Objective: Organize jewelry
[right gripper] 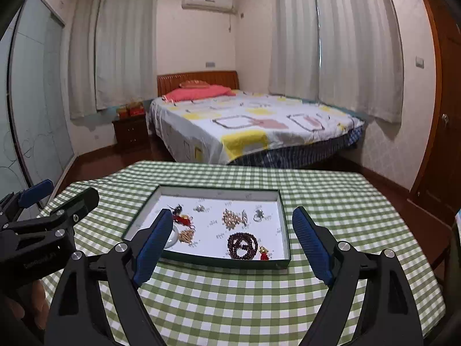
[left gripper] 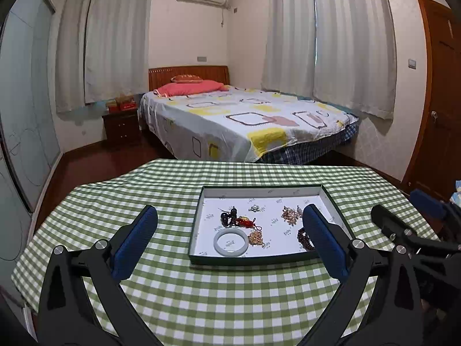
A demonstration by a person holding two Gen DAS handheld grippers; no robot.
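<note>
A shallow white tray with a dark rim lies on the table and holds loose jewelry. In it are a white bangle, a gold pendant, a red knotted charm, a pinkish bead cluster, a dark bead bracelet, a silver ring and a small red tassel. My left gripper hangs open above the table, short of the tray's left half. Open as well, my right gripper hovers short of the right half. Nothing sits between either pair of fingers.
A green-checked cloth covers the table. Each gripper shows in the other's view: the right gripper, the left gripper. Beyond the far edge stand a bed and a nightstand. A wooden door is at right.
</note>
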